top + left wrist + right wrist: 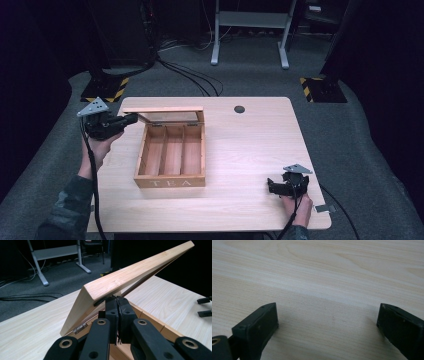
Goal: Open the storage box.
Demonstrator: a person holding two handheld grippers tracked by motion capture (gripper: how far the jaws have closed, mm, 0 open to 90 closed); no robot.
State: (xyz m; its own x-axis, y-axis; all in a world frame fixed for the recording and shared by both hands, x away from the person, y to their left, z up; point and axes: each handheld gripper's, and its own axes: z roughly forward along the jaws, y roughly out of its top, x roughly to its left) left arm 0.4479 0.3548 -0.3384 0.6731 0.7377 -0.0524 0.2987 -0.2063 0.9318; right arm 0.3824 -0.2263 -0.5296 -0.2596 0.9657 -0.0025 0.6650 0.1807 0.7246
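Left hand-held gripper (131,119) under lid (163,109), tea box (170,182)

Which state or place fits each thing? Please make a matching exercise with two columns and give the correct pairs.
Things:
1. left claw
2. right claw
3. tea box lid
4. tea box compartments

States or places:
A. empty
B. open, above bare table near the front right corner
C. raised, tilted up at the back of the box
D. shut, tips under the lid's edge

Pairs: 1-D, 2-B, 3-C, 4-A
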